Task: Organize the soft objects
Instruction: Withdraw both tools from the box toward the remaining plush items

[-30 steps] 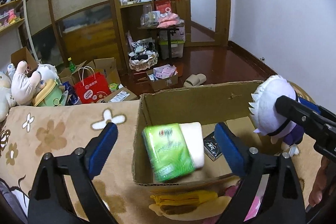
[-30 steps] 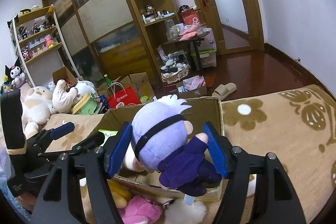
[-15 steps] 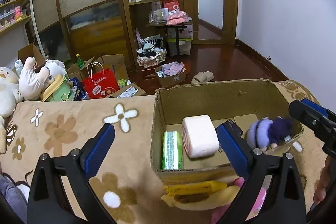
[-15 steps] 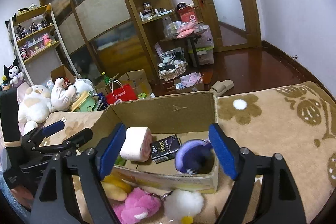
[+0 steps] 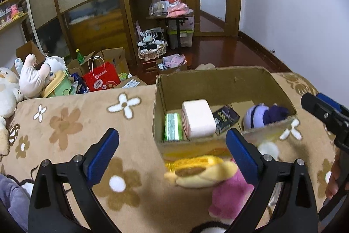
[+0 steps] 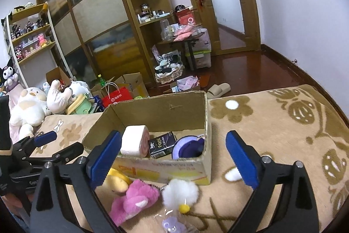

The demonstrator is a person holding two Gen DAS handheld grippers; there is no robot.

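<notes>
Your right gripper (image 6: 172, 158) has let go of the purple doll (image 6: 188, 146), which now lies in the box (image 6: 161, 111) (lower right corner), jaws apart.

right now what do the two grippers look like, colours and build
Both match: the left gripper and right gripper have black angular frames with triangular cut-outs, silver bolts at the joints, and flat blue ribbed pads on the fingers. A bare hand grips the right one's black handle. No cables show.
</notes>
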